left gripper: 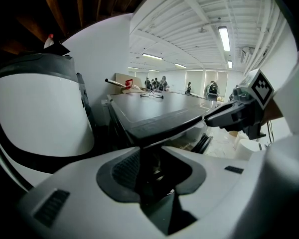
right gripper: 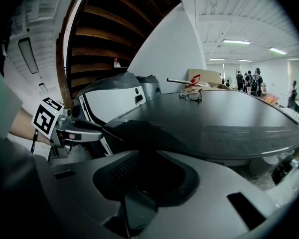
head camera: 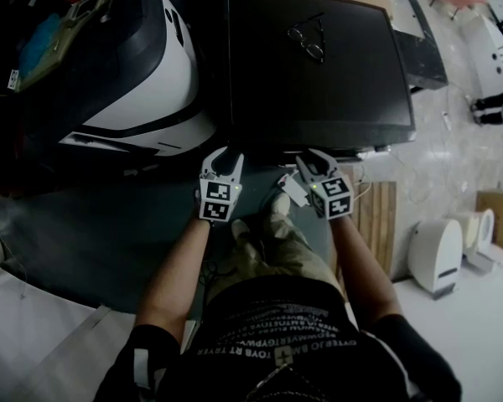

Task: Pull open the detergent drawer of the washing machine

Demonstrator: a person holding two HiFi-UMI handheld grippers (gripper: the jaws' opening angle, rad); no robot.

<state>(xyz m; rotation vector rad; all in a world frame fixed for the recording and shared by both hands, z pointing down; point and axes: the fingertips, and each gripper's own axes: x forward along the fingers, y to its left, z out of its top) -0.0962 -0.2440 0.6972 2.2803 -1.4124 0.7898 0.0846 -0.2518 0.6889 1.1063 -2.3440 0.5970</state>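
My left tongs (head camera: 222, 156) and right tongs (head camera: 315, 161) hover side by side. Both point at the near edge of the washing machine (head camera: 318, 82), whose dark top carries a pair of glasses (head camera: 308, 40). Both pairs of jaws stand apart, with nothing between them. The tips are close to the machine's front edge, but I cannot tell whether they touch it. I cannot pick out the detergent drawer, because the machine's front lies in shadow under the top's edge. Just left of the machine sits a rounded white-and-black appliance (head camera: 147, 78).
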